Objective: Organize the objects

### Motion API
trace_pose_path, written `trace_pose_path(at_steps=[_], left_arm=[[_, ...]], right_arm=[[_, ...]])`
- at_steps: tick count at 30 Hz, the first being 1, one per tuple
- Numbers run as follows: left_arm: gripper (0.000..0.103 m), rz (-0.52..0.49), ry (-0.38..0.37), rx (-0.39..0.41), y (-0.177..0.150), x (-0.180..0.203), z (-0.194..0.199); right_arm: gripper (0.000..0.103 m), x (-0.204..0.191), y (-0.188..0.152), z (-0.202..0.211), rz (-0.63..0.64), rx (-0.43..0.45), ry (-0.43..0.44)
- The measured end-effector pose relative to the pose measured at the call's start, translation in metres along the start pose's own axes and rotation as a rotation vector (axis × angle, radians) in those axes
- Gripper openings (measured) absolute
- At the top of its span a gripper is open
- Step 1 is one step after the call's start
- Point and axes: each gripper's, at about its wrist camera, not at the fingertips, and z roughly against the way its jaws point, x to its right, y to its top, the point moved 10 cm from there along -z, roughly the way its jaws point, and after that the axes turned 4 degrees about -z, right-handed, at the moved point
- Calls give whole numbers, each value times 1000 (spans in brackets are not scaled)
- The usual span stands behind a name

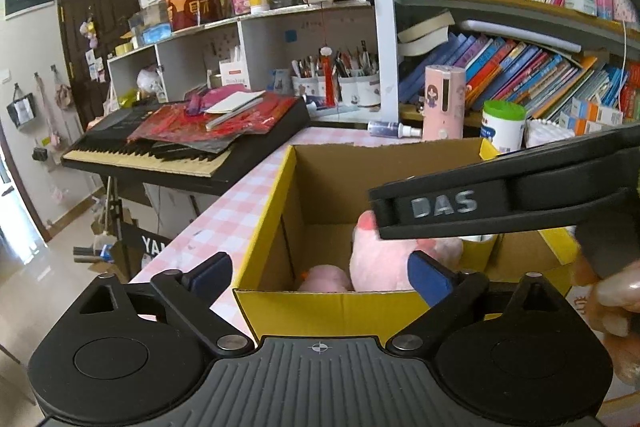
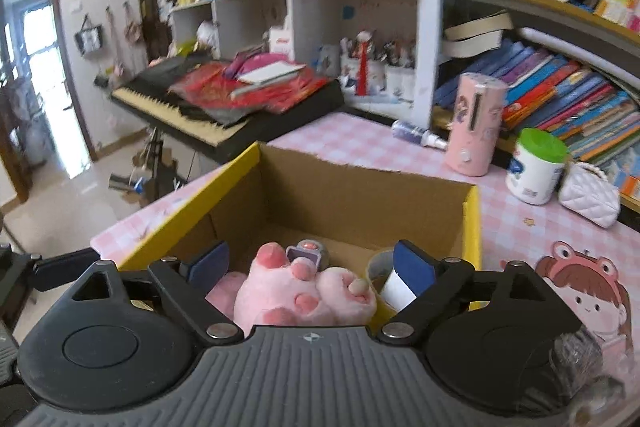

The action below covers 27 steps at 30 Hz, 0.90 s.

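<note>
Left hand-held gripper (image 1: 320, 275) has its blue pads spread wide with nothing between them, hanging over the near wall of the yellow cardboard box (image 1: 320, 311). Right hand-held gripper (image 2: 312, 267) is the same deal, jaws well apart, nothing pinched, sitting just over the pink plush toy (image 2: 304, 295) that lies inside the box at the near end. In the left view the right one also shows up from the side as a black bar with "DAS" on it, and it covers a good chunk of the plush, so you only get bits of pink under it.

Behind the plush there's a small purple thing (image 2: 306, 253) with a pinkish top, can't tell what it is. By the right pad there's a round container (image 2: 380, 267) with something white in it, half hidden.

Box sits on the pink checked worktop (image 2: 360, 143). Further back: a pink cylinder with a cartoon girl (image 2: 476, 123), a white tub with a green lid (image 2: 536, 167) (label too blurry to read), and a small white quilted bag (image 2: 588, 195). Off the left edge stands a keyboard (image 1: 160, 151) piled with red papers; below it part of a word, "YA", the rest cut off
</note>
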Motion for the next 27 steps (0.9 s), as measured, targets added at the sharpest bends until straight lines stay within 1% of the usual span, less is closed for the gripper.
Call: trace_pose_path(at_steps=[4, 9, 13, 16, 19, 27], left_arm=[[98, 25, -15, 10, 0, 0, 7], [99, 46, -16, 13, -2, -2, 19], [101, 49, -1, 31, -4, -7, 32], [102, 55, -4, 40, -10, -10, 43], [102, 62, -19, 24, -22, -12, 53], [102, 52, -59, -24, -55, -12, 79]], right_arm=[[94, 12, 2, 26, -35, 68, -77], [99, 30, -3, 58, -75, 141, -227], [101, 42, -16, 80, -106, 167, -342], [103, 45, -34, 96, -127, 158, -401], [103, 43, -57, 110, -127, 127, -457], [103, 29, -116, 142, -158, 33, -546]])
